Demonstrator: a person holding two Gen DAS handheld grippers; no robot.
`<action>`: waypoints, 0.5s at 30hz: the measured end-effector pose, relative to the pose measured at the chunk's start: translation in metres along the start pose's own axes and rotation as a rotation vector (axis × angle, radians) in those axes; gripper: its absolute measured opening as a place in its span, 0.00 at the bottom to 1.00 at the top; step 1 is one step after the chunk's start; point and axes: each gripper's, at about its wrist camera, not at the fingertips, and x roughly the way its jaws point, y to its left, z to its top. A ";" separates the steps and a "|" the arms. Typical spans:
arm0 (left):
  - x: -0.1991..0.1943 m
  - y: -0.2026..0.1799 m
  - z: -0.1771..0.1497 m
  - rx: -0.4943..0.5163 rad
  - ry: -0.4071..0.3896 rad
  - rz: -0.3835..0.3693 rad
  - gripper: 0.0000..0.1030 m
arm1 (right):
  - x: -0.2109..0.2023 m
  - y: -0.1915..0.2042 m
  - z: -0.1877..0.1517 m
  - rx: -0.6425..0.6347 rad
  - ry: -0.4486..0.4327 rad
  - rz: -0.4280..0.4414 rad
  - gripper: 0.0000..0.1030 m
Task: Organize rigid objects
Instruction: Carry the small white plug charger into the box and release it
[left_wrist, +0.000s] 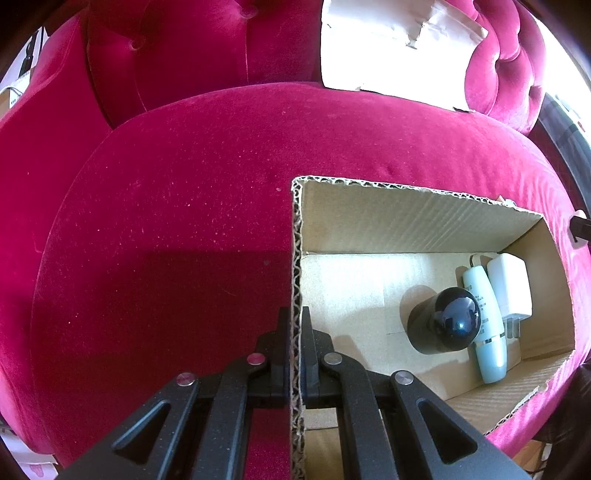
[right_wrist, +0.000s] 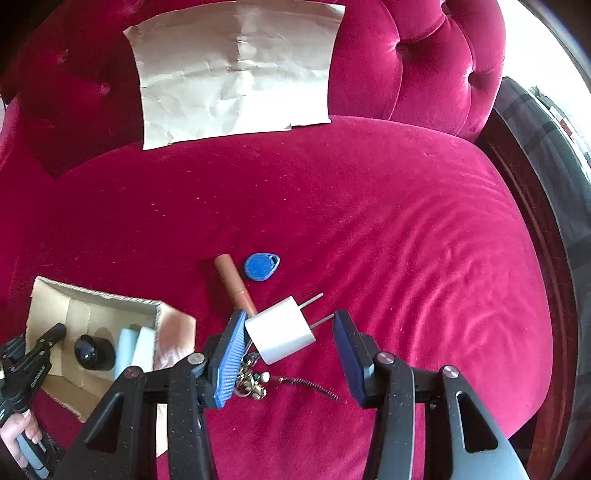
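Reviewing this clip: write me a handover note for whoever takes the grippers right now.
Left gripper: shut on the cardboard box wall, steadying it.
Right gripper: open, straddling the white plug adapter on the sofa cushion, not yet clamped.
Done: black jar, pale blue tube and white charger are boxed.
Left: adapter, brown tube, blue key fob, keychain.

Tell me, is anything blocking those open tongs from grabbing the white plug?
Nothing visible does. The white plug already lies between the open right tongs, its left side against the blue pad. The brown tube and keychain sit close by but outside the gap.
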 end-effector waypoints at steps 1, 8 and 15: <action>0.000 0.001 0.000 0.000 0.000 -0.001 0.03 | -0.002 0.002 0.000 -0.001 -0.002 0.001 0.49; 0.000 0.001 -0.001 0.004 -0.003 0.002 0.03 | -0.021 0.021 -0.006 -0.022 -0.006 0.017 0.49; -0.001 0.004 0.002 -0.013 0.003 -0.010 0.03 | -0.035 0.044 -0.008 -0.058 -0.010 0.031 0.49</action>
